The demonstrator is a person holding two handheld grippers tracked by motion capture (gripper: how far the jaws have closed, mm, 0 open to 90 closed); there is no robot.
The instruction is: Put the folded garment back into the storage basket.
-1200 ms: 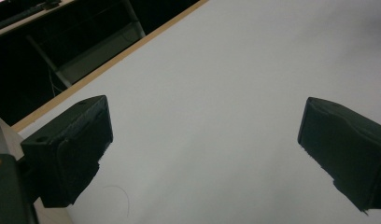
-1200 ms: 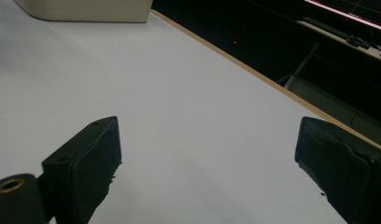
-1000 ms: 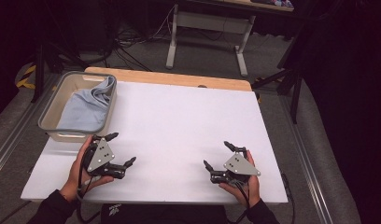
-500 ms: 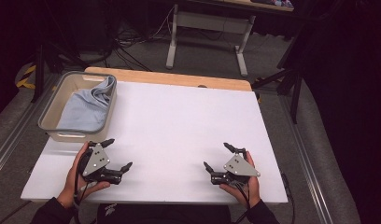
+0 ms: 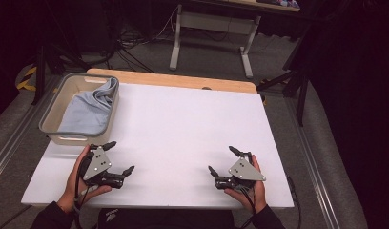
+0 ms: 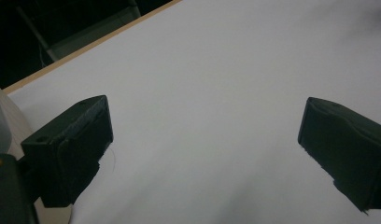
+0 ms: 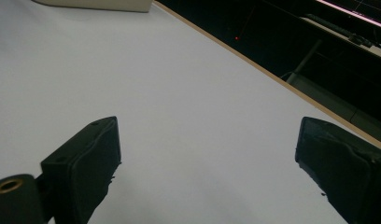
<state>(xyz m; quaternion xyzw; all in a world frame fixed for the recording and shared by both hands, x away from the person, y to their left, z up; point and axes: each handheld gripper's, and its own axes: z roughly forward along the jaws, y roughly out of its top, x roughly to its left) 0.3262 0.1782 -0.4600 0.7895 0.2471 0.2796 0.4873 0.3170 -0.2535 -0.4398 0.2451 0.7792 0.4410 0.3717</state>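
A light blue cloth (image 5: 89, 111) lies bunched inside a beige bin (image 5: 53, 109) at the table's left side. My left gripper (image 5: 120, 156) rests near the front left of the white table, just in front of the bin, jaws wide apart with nothing between them. In the left gripper view its fingers (image 6: 69, 144) frame bare white surface, and the gripper (image 6: 205, 149) stands open. My right gripper (image 5: 223, 160) sits at the front right, also open and empty. In the right gripper view the gripper (image 7: 212, 165) looks across the table toward the bin's wall (image 7: 100, 4).
The white tabletop (image 5: 183, 124) has a wooden strip (image 5: 173, 80) along its far edge. Beyond it stand a desk frame (image 5: 211, 33) and cables on the floor. Metal rails (image 5: 11, 138) run along both sides of the table.
My left gripper has drifted slightly toward the front left of the table, staying open. The right gripper has not moved.
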